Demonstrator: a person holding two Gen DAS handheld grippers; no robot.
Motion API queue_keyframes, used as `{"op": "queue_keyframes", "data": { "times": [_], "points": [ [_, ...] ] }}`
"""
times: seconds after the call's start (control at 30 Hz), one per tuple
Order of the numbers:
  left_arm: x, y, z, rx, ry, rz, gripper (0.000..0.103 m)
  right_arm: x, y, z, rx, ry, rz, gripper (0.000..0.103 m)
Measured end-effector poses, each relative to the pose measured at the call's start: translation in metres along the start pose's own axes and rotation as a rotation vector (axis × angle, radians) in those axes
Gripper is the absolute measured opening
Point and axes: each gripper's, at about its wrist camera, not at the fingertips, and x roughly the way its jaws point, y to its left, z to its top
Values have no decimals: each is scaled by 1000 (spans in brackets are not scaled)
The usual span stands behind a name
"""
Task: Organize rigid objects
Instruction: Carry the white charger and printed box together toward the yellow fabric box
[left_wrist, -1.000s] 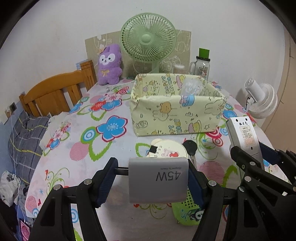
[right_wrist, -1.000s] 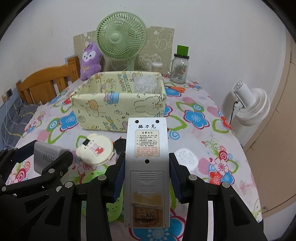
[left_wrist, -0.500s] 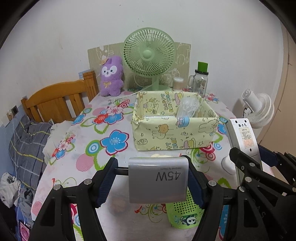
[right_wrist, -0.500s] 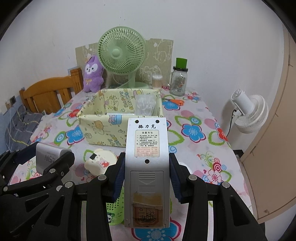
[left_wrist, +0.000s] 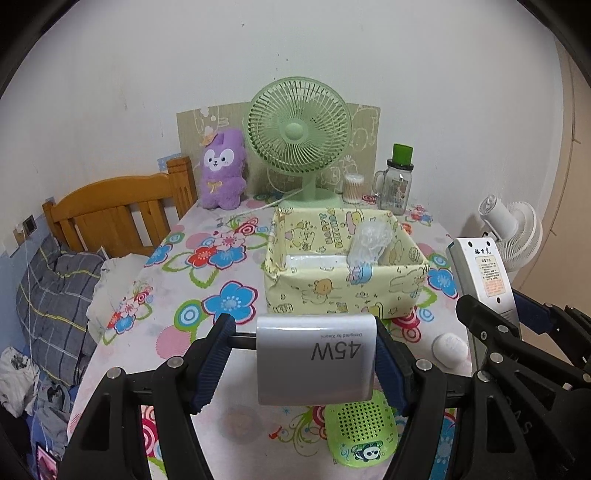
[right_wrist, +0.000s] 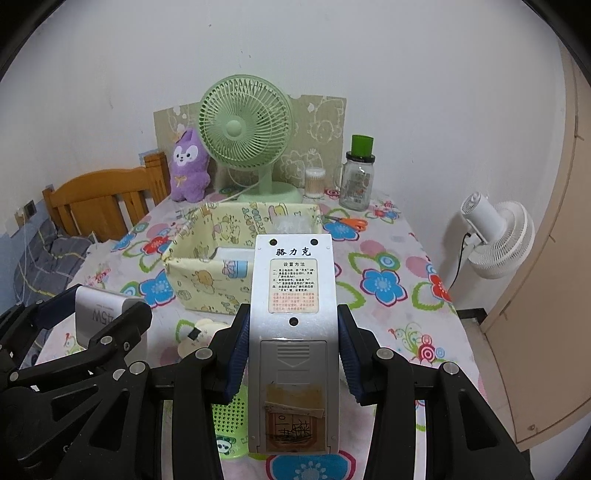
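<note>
My left gripper (left_wrist: 303, 354) is shut on a silver 45W charger block (left_wrist: 316, 360) and holds it above the table's near edge. My right gripper (right_wrist: 293, 350) is shut on a white remote control (right_wrist: 293, 332), back side up; it also shows in the left wrist view (left_wrist: 484, 280). Both are held in front of a yellow cartoon-print box (left_wrist: 343, 273), open on top, with a clear plastic wrapper (left_wrist: 369, 240) inside. A green perforated case (left_wrist: 360, 428), a small white round object (left_wrist: 450, 349) and a cream bear-shaped compact (right_wrist: 197, 336) lie on the floral tablecloth below.
At the table's back stand a green desk fan (left_wrist: 297, 134), a purple plush (left_wrist: 221, 170), a jar with a green lid (left_wrist: 397, 181) and a cotton swab tub (left_wrist: 352, 188). Orange scissors (right_wrist: 351, 222) lie right of the box. A wooden chair (left_wrist: 110, 210) is left, a white fan (right_wrist: 495, 232) right.
Both grippers have risen and pulled back with their objects, so the box looks lower and farther and its inside shows. The compact has dropped behind the charger in the left wrist view.
</note>
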Motion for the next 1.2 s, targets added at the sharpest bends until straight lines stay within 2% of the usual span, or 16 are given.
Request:
{"op": "queue_keyframes", "data": {
  "times": [0.5,1.2],
  "points": [
    [7,3,27,1,-16,2,73,7,1,26,-2,-25,1,47],
    [52,5,71,10,-21,18,73,56,-2,69,14,-31,18,47]
  ]
}}
